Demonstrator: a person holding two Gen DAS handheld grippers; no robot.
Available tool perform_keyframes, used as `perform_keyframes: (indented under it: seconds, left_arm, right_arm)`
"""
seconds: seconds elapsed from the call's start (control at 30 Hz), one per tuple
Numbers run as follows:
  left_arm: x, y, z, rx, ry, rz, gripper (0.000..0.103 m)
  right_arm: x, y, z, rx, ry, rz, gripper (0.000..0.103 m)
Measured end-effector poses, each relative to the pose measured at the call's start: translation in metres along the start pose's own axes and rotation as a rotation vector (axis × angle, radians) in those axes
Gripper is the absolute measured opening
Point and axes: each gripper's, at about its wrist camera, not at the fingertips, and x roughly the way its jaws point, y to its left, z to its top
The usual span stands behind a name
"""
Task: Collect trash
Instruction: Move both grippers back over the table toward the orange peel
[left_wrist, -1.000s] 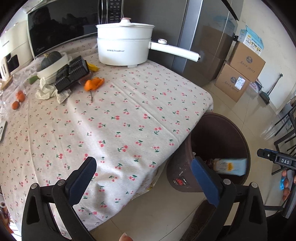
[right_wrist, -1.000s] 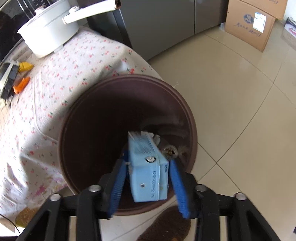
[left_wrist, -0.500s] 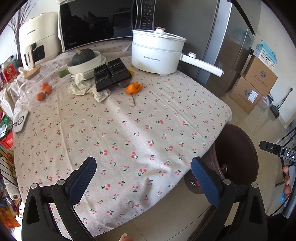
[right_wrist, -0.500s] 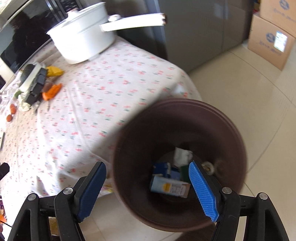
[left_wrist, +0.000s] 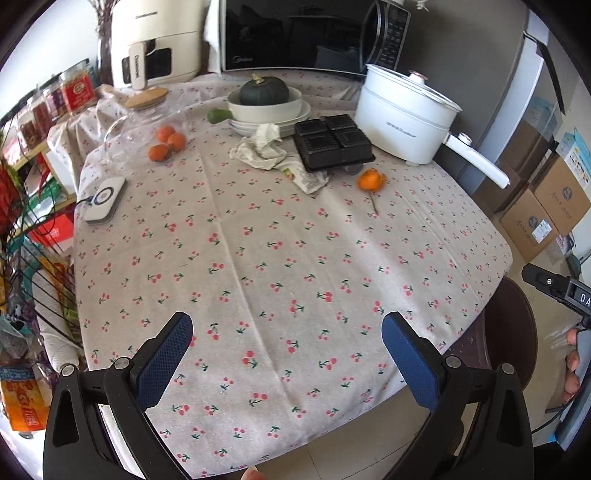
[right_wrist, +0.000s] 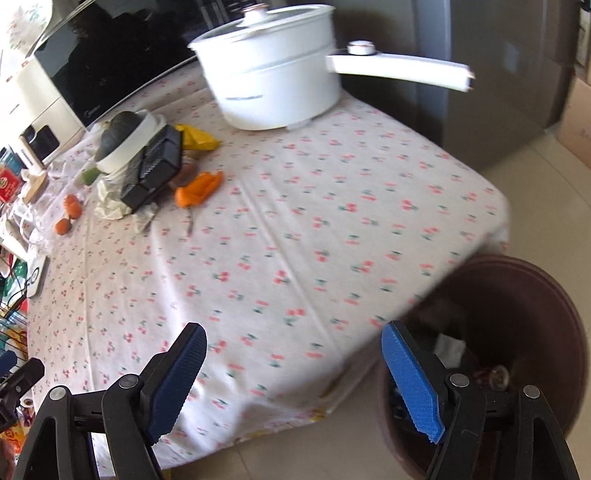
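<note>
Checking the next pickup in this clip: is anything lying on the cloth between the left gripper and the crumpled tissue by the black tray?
Nothing visible does. Between the left gripper, jaws wide and empty, and the crumpled tissue there is only bare tablecloth. The black tray sits against the tissue's right side, the orange peel further right, both off the direct line.

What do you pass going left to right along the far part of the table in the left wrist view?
Flat white device with a dark ring → three small oranges → crumpled white tissue → black plastic tray → white electric pot with long handle.
</note>
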Motion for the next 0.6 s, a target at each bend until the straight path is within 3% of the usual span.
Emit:
perform_keyframes:
  seconds: [0.33, 0.47, 0.6]
  left_arm:
    - [0.006, 0.065, 0.013, -0.145, 0.025, 0.064, 0.103]
    - [0.011, 0.076, 0.018, -0.165, 0.033, 0.064, 0.103]
    - [0.017, 0.084, 0.021, -0.167, 0.029, 0.091, 0.103]
  right_arm:
    - [0.061, 0.073, 0.025, -0.126, 0.048, -0.023, 0.083]
    - [0.093, 0.089, 0.047, -0.107, 0.072, 0.025, 0.083]
    - [0.125, 0.103, 0.066, -0.117, 0.042, 0.029, 0.083]
